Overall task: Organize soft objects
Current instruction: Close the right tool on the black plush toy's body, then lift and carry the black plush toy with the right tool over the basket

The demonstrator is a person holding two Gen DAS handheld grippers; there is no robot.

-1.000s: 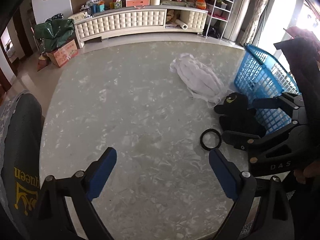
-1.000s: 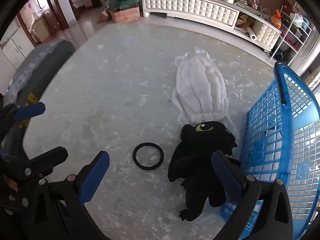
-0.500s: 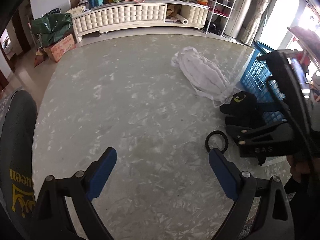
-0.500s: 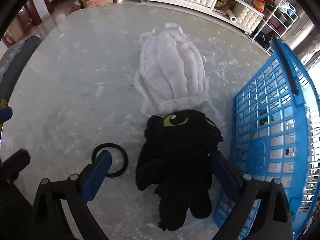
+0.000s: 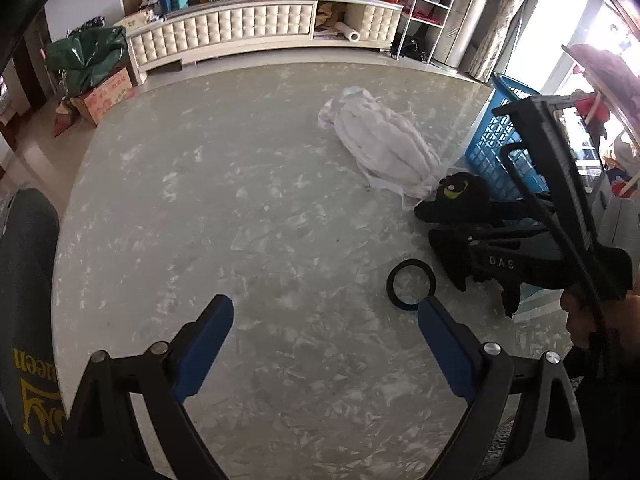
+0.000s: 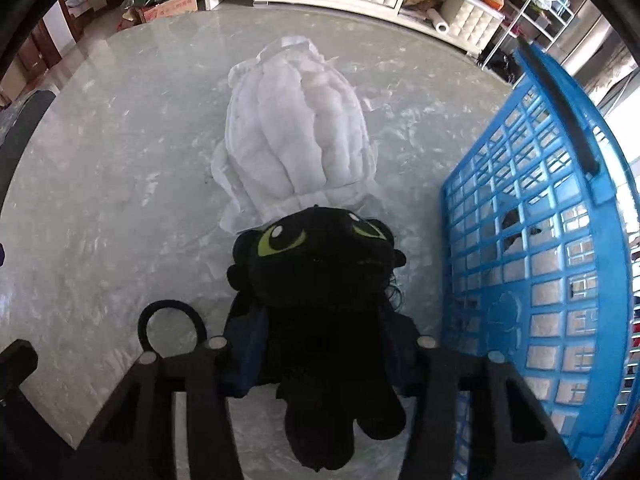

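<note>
— One black plush dragon [image 6: 320,280] on the table [image 6: 120,208], just beside the blue basket [image 6: 560,280]; my right gripper [image 6: 320,352] pinches its body.

— Left gripper [image 5: 324,336]?

— Spread, holding nothing. I'd lift straight (wings dangle) to clear the rim and the white cloth [image 6: 296,136]

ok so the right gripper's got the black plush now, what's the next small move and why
Probably lift straight up. The right gripper is shut on the black plush, which still seems to rest on the table beside the blue basket. Its wall stands higher, so the toy must rise first.
</note>
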